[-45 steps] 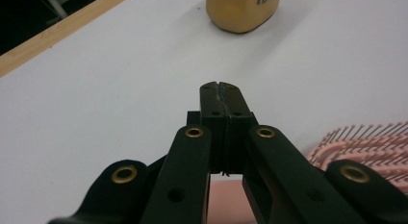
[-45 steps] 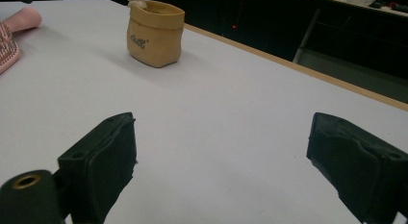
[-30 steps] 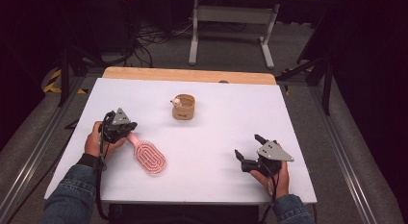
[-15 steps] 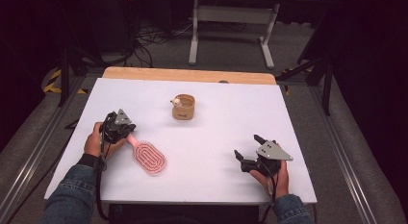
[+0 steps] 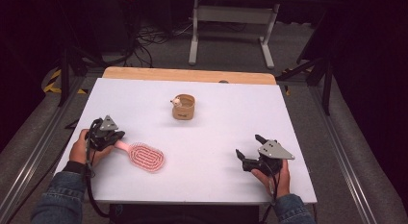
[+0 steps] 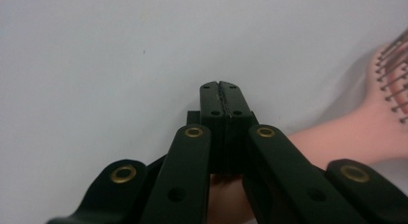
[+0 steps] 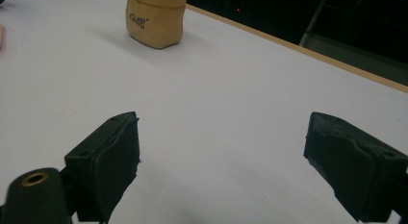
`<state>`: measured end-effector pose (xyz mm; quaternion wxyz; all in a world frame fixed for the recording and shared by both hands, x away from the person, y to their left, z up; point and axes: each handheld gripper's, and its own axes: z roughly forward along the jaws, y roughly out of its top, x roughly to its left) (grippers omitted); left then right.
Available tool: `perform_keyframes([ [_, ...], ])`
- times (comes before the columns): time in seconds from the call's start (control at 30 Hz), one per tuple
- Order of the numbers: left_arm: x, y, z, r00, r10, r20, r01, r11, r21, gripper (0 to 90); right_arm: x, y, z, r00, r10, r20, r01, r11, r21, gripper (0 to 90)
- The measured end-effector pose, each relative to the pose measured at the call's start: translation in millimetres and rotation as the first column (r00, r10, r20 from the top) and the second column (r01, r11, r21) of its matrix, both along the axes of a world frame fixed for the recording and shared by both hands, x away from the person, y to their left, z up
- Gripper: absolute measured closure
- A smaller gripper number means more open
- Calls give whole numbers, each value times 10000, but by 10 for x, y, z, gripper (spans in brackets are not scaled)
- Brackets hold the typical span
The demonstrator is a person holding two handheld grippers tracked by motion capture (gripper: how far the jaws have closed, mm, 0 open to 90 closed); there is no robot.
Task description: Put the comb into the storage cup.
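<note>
A pink oval hairbrush lies bristles up on the white table at the front left, its handle pointing left. My left gripper sits at the end of that handle. In the left gripper view its jaws are pressed together, and the pink handle runs underneath them from the right. My right gripper rests near the front right edge. Its jaws stand wide apart over bare table. A small tan cup-shaped holder stands upright at the middle back, also ahead in the right gripper view.
A wooden strip edges the table's far side. Beyond it are a metal stand and cables on the floor. Bare white surface lies between the brush and the right gripper.
</note>
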<state>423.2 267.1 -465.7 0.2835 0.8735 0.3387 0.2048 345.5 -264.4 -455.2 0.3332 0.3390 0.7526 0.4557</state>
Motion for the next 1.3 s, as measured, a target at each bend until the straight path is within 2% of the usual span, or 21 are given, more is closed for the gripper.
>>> perform_keyframes([
  [0.03, 0, 0, 0, 10000, 0, 0, 0, 10000, 0, 900, 0, 0, 0, 10000, 0, 0, 0, 10000, 0, 128],
  [0.23, -277, 189, -22, 9995, 186, -250, -180, 9995, 253, 898, -5, 8, 9, 10000, 59, 43, -59, 10000, -71, 126],
  [0.33, -394, 247, -32, 9995, 228, -236, -224, 9996, 162, 898, -5, 15, 14, 10000, 66, 44, -65, 9999, -109, 126],
  [0.43, -510, 291, -32, 9995, 208, -243, -203, 9995, 225, 898, -2, 22, 12, 10000, 77, 38, -77, 9998, -159, 125],
  [0.53, -626, 331, -40, 9994, 225, -264, -222, 9997, 117, 898, -2, 23, 11, 10000, 80, 18, -79, 9998, -171, 124],
  [0.57, -626, 331, -40, 9994, 225, -264, -222, 9997, 117, 898, -3, 24, 12, 9999, 100, 10, -99, 9998, -176, 125],
  [0.6, -717, 341, -40, 9996, 172, -238, -168, 9997, 182, 898, -3, 25, 12, 9999, 120, -1, -120, 9997, -196, 125],
  [0.77, -869, 347, -40, 9995, 60, -311, -56, 9999, 141, 898, 6, 37, 8, 9998, 158, -73, -160, 9995, -254, 120],
  [0.97, -974, 336, -34, 9993, 9, -383, -3, 9999, 163, 890, 12, 50, 8, 9997, 217, -96, -220, 9992, -336, 118],
  [1.2, -986, 327, -1, 9993, -122, -364, 134, 9994, 327, 860, 15, 52, 5, 9997, 198, -115, -203, 9986, -491, 117],
  [1.3, -997, 320, 37, 9993, -259, -275, 265, 9994, 223, 853, 13, 49, 6, 9998, 185, -112, -190, 9985, -514, 117],
])
